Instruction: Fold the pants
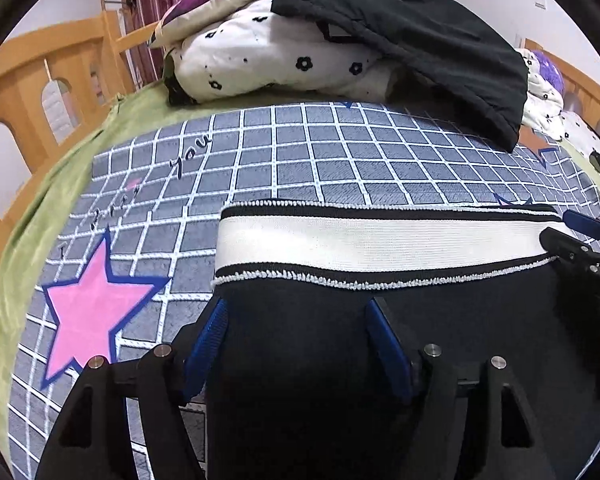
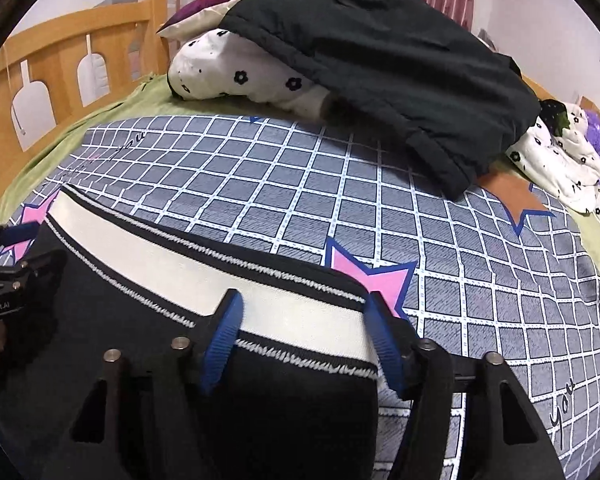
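Observation:
Black pants (image 1: 300,380) with a wide white waistband (image 1: 380,248) lie flat on the checked bed cover. My left gripper (image 1: 298,314) is open over the pants' left edge, just below the waistband. My right gripper (image 2: 302,312) is open over the right end of the waistband (image 2: 180,264), its fingers astride the band's corner. The pants' black cloth (image 2: 292,412) runs under it. Each gripper shows at the edge of the other's view: the right gripper (image 1: 580,236) and the left gripper (image 2: 8,248).
A grey-blue checked blanket (image 1: 300,160) with pink stars (image 1: 88,312) covers the bed. Piled quilts (image 1: 260,56) and a dark jacket (image 1: 420,40) lie at the far side. A wooden bed rail (image 1: 40,92) stands on the left.

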Demonstrator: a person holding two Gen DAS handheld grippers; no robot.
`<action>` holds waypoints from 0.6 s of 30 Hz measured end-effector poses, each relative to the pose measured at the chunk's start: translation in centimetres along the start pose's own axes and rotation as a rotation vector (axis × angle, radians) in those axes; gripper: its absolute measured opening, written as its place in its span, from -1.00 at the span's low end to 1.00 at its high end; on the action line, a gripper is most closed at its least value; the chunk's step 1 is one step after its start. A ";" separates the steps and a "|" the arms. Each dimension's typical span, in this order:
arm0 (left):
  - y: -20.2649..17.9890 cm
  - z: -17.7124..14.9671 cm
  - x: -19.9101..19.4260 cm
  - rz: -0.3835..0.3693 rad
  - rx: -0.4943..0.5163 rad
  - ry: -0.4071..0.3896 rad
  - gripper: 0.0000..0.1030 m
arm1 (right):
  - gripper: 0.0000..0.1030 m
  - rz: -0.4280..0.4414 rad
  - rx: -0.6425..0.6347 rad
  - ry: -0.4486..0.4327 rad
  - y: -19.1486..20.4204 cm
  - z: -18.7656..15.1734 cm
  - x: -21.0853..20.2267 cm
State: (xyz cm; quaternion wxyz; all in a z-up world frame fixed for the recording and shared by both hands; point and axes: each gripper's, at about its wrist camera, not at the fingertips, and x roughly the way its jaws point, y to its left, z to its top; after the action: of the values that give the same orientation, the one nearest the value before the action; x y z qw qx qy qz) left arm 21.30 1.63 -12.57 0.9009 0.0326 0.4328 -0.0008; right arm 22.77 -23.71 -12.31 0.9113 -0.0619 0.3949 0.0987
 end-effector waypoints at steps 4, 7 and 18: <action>0.6 -0.1 0.4 -0.027 -0.038 0.019 0.54 | 0.54 0.078 0.133 0.056 -2.1 0.0 1.1; 1.0 -0.1 0.7 -0.041 -0.062 0.036 0.59 | 0.59 0.152 0.241 0.111 -3.7 0.0 2.1; -0.1 -1.7 -0.8 -0.010 -0.015 0.066 0.59 | 0.30 -0.013 0.066 0.087 -1.5 0.0 -2.0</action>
State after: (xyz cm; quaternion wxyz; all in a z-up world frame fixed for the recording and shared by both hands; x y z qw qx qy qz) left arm 19.51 1.59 -12.99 0.8864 0.0237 0.4623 -0.0007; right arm 21.77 -25.39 -10.78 0.8955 -0.0385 0.4367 0.0771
